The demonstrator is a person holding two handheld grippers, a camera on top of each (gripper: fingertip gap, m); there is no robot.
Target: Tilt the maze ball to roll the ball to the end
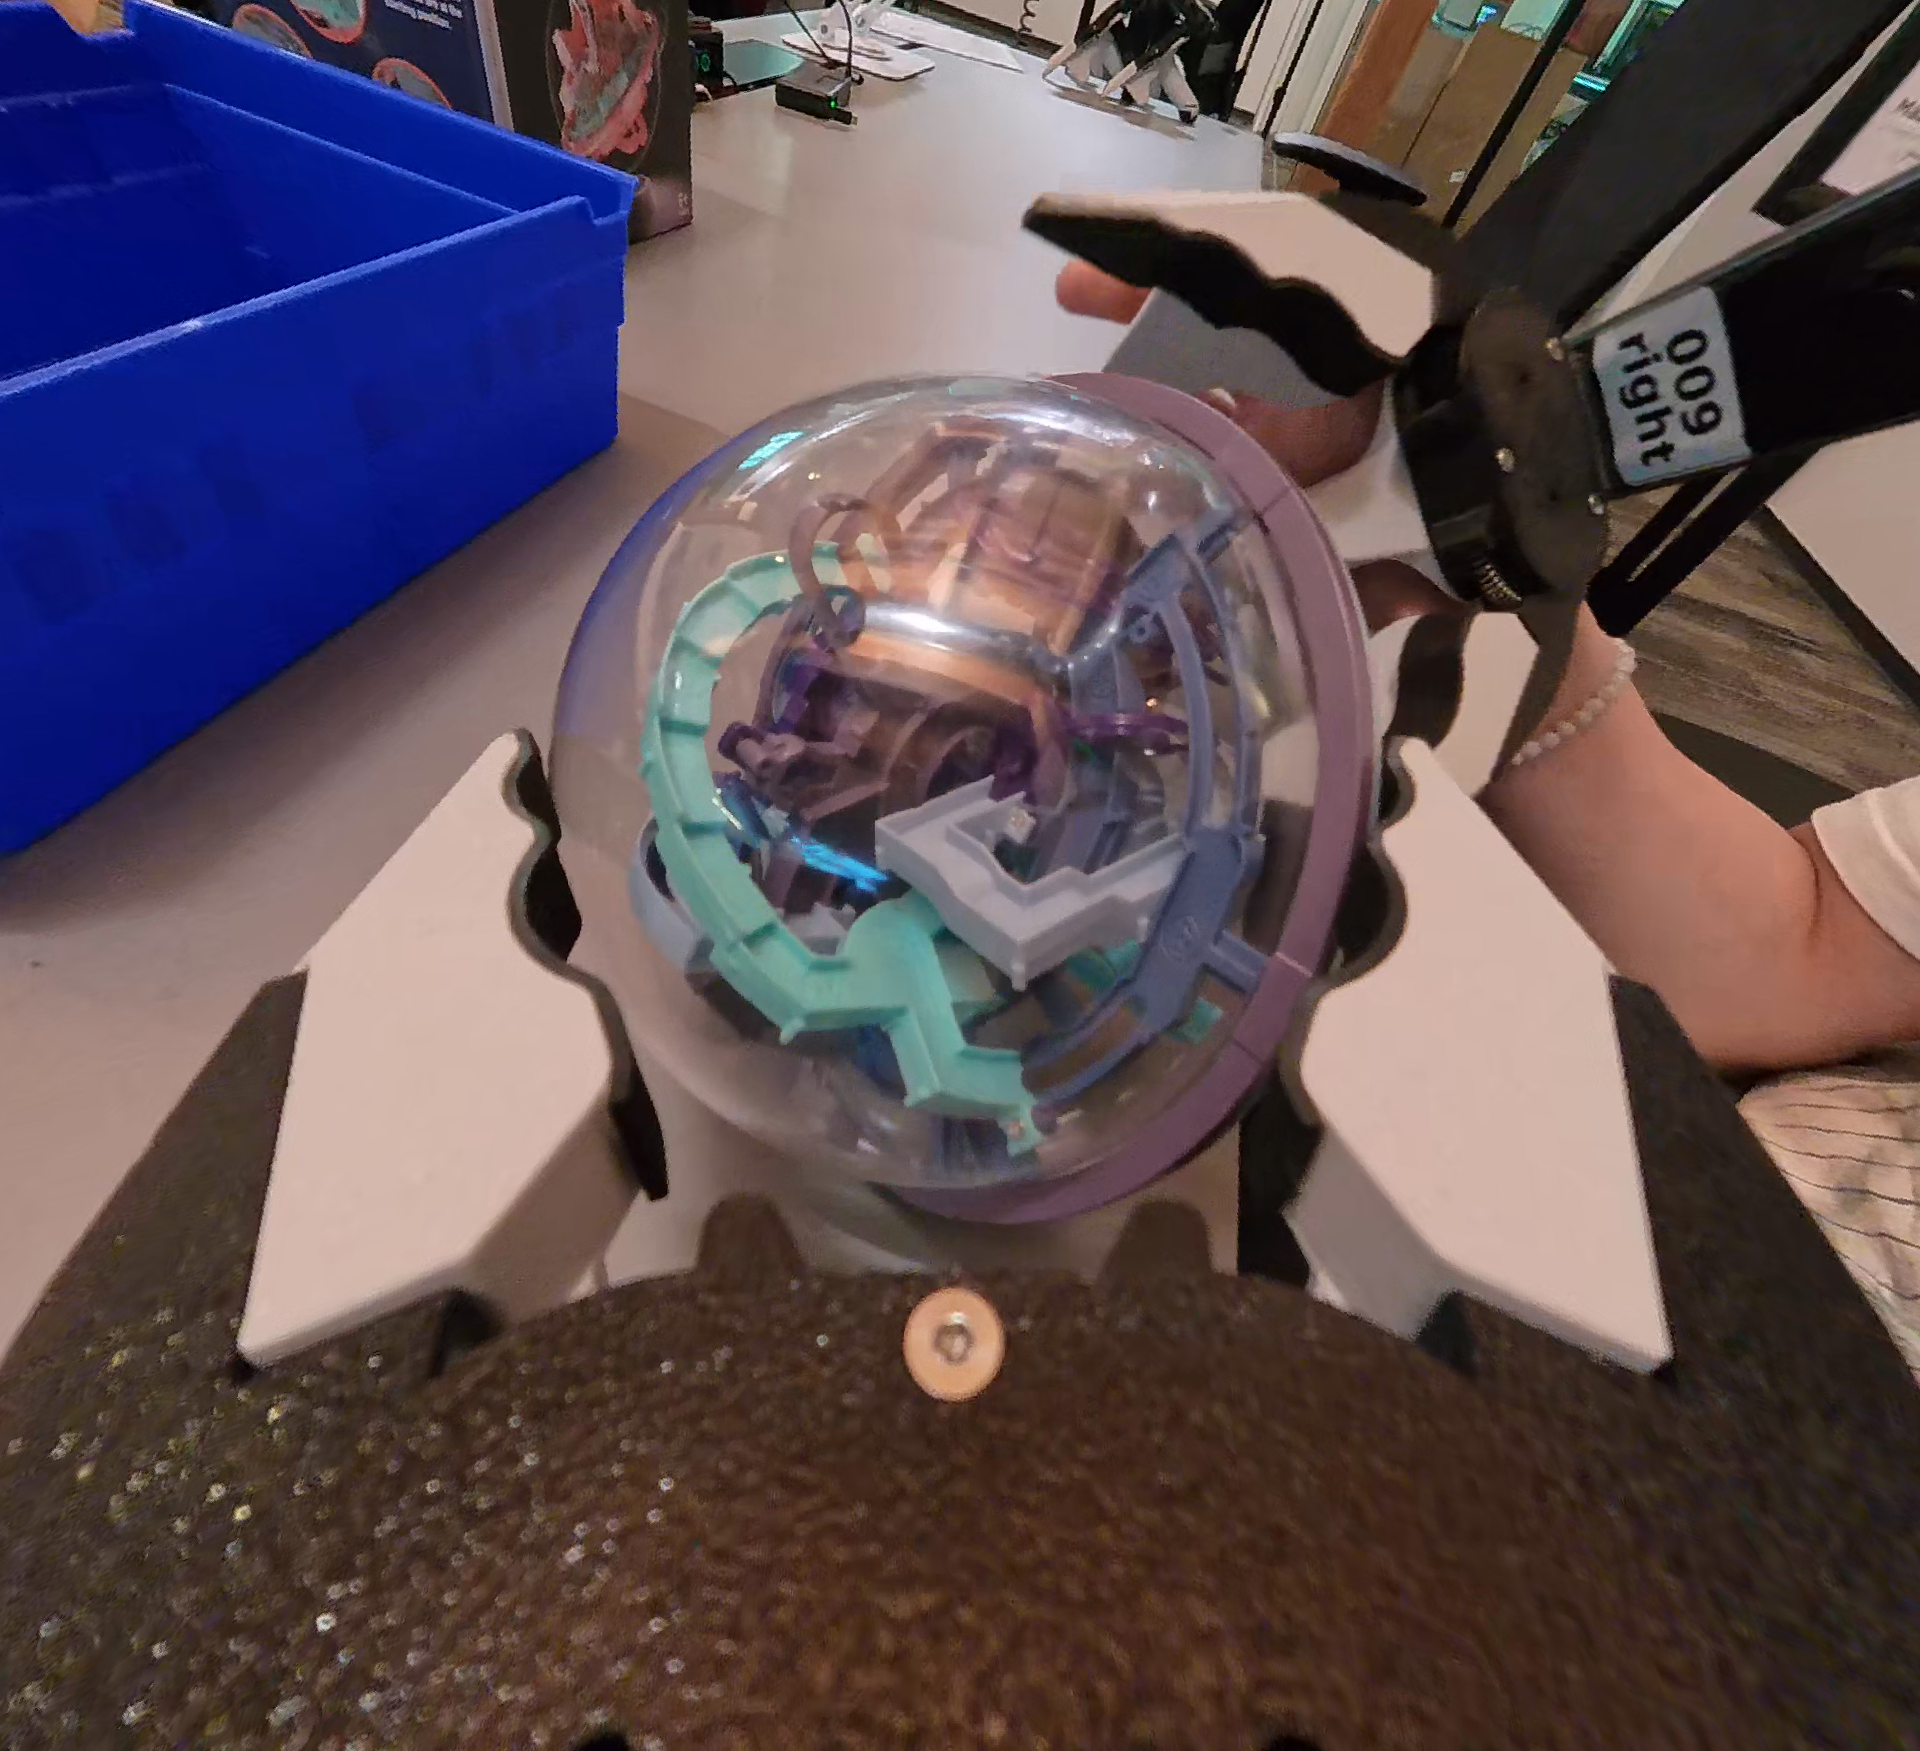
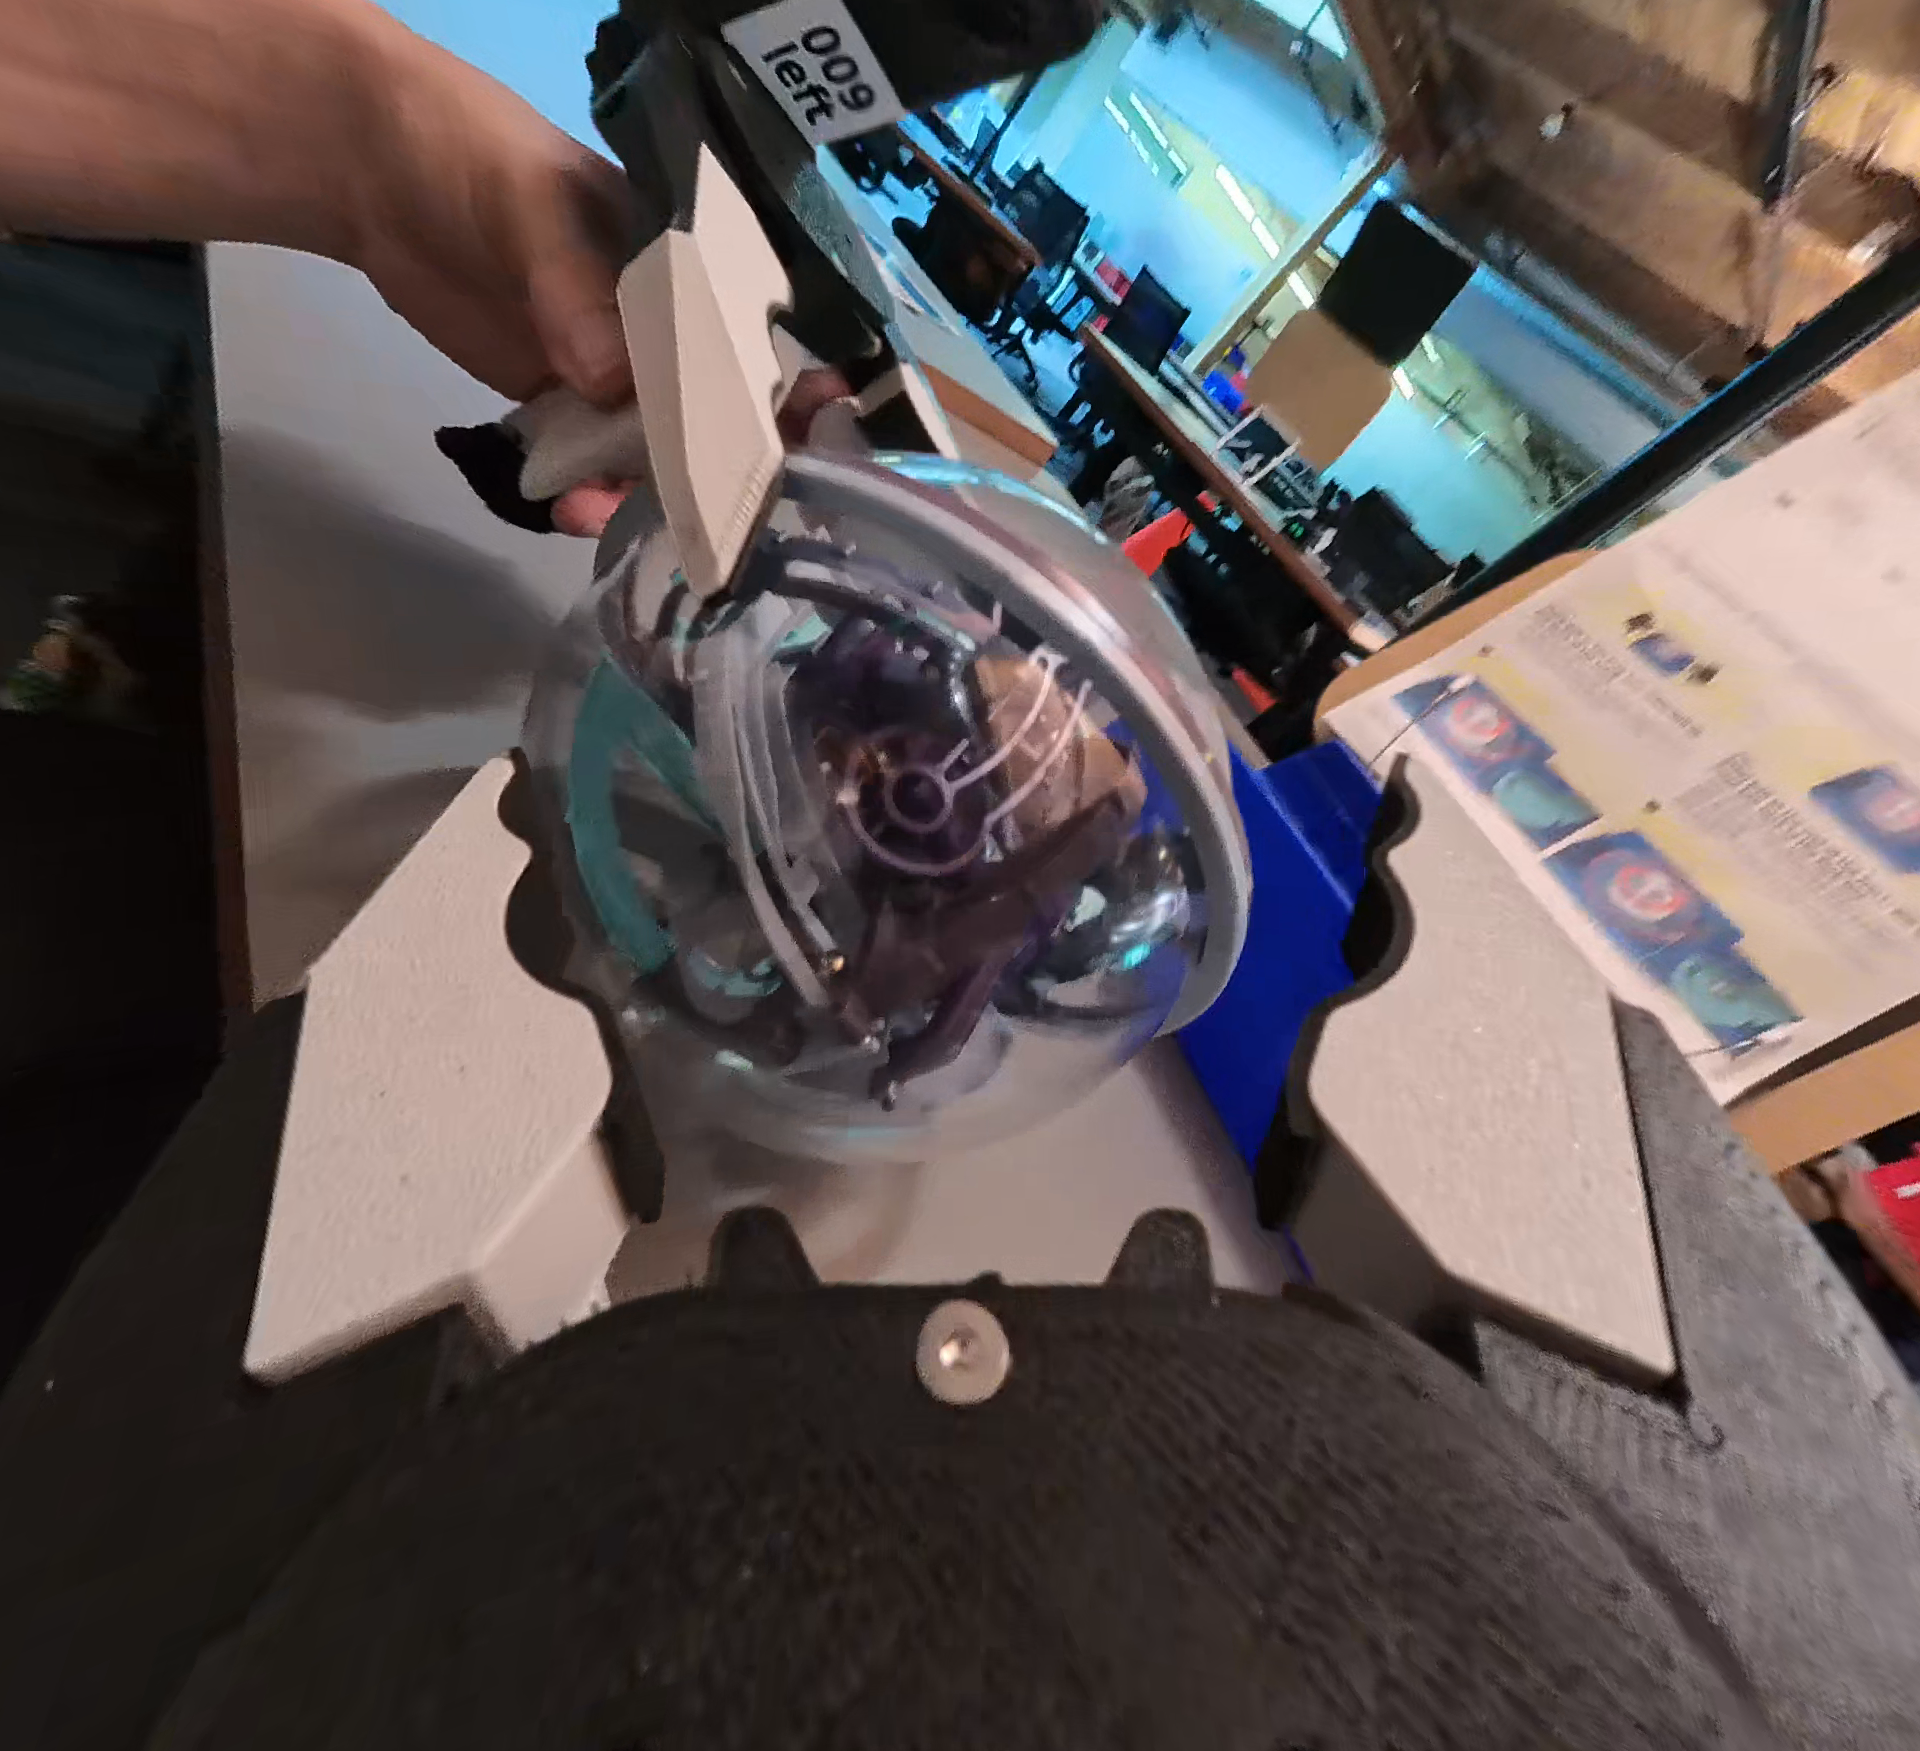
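We are viewing the clear maze ball (image 1: 956,797), with its purple equatorial ring, sitting between the 2 white fingers (image 1: 436,1026) of the left gripper (image 1: 961,766), above the grey table (image 1: 883,267). Both black pads are pressing its sides, so the wide-spread jaws are gripping it. The right gripper (image 2: 956,808) is standing wide open: its left pad is lying at the shell, its right pad is standing clear. A blue bin (image 1: 260,330) is sitting just beside the ball.
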